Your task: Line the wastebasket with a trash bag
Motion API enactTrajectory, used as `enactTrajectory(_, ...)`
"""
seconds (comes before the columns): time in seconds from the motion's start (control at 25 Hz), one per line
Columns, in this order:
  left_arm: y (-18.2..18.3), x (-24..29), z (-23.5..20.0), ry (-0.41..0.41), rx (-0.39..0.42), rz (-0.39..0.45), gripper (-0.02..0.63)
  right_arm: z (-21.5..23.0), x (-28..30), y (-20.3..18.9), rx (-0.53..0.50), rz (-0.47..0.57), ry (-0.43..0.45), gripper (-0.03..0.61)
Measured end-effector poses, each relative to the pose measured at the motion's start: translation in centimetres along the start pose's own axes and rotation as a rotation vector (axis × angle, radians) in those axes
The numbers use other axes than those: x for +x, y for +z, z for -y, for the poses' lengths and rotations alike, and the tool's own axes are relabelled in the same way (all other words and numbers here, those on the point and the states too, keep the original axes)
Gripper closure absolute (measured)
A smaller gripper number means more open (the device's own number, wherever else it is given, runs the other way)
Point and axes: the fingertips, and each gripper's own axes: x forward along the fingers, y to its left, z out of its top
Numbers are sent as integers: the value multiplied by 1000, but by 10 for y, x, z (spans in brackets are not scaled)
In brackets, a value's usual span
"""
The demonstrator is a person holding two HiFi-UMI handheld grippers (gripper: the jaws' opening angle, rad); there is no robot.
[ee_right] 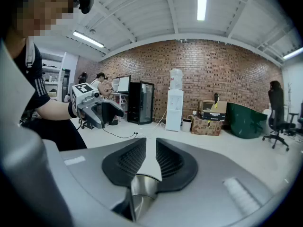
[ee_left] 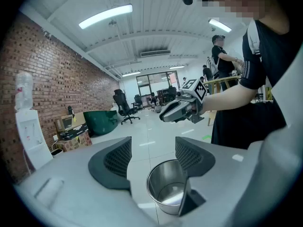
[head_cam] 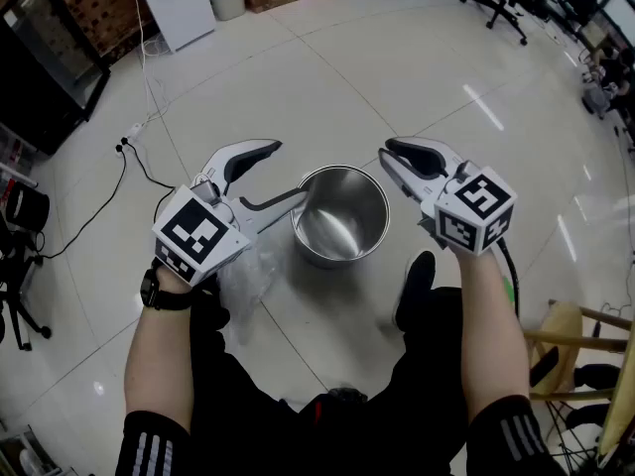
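One steel wastebasket is stood upright on the tiled floor, and nothing is seen inside it. Two hand-held grippers are held over it, one at each side of its rim. The left hand-held gripper is spread wide with nothing between its jaws; in its own view the wastebasket is seen below the gap. The right hand-held gripper is kept nearly closed, with a narrow gap left between the pads and nothing pinched there. One crumpled clear trash bag is seen under the left hand, just beside the wastebasket and outside it; whether it is gripped by that hand or lies on the floor cannot be told. One watch is worn on the left wrist.
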Motion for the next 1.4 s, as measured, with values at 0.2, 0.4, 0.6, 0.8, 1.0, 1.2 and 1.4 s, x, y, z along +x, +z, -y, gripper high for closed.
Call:
enactTrajectory(0.2, -1, -5, -1, 10, -2, -1, 328, -4, 6, -2, -1, -4, 6, 502)
enactTrajectory(0.4, -3, -16, -6, 26, -6, -2, 328, -15, 20, -4, -6, -19, 31, 494)
enactTrajectory(0.6, -3, -24, -11, 45, -8, -5, 328, -31, 37, -13, -25, -60, 78, 485)
enactTrajectory(0.8, -13, -42, -18, 66, -10, -13, 329, -57, 64, -27, -55, -112, 122, 469)
enactTrajectory(1.0, -24, -60, -26, 106, -25, -24, 344, -84, 86, -35, -76, -135, 186, 468)
enactTrajectory(1.2, -28, -85, -40, 144, -43, -21, 364, -116, 113, -42, -94, -164, 254, 462)
enactTrajectory(1.4, -24, -105, -51, 169, -55, 9, 370, -163, 133, -62, -131, -215, 351, 446)
